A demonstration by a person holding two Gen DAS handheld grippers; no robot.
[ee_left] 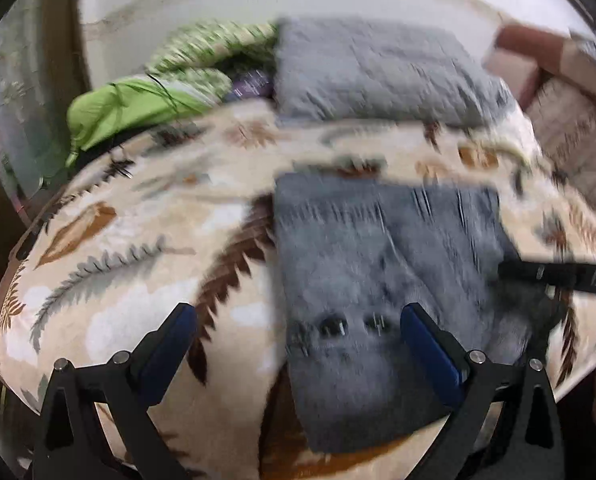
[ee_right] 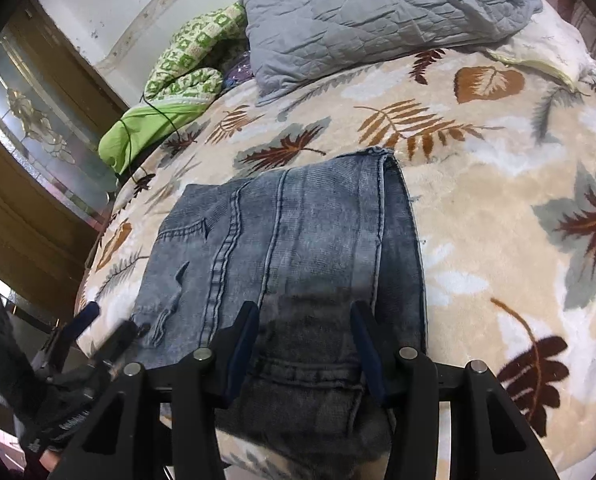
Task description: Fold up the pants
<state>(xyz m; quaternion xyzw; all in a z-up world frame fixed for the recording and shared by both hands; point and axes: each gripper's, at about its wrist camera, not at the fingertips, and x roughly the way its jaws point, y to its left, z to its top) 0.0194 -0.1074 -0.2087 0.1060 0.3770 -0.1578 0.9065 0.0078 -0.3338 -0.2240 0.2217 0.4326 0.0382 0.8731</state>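
The grey-blue jeans [ee_right: 293,240] lie folded into a thick rectangle on the leaf-patterned blanket [ee_right: 478,200], with the waistband at the near edge of the bed. My right gripper [ee_right: 306,342] rests on the near end of the jeans, its jaws half apart. Flat denim lies between the blue pads, and no pinch shows. My left gripper [ee_left: 298,332] stands wide open just above the left edge of the jeans [ee_left: 378,280], holding nothing; this view is motion-blurred. It also shows blurred at the lower left as the left gripper [ee_right: 107,324]. A finger of the right gripper [ee_left: 558,274] reaches in from the right.
A grey quilted cover [ee_right: 378,12] lies at the head of the bed. Beside it are a green patterned blanket [ee_right: 185,64] and a lime pillow [ee_right: 137,136] with a thin black cord. A wooden glass-panelled door [ee_right: 29,128] stands left. The bed edge runs just below the grippers.
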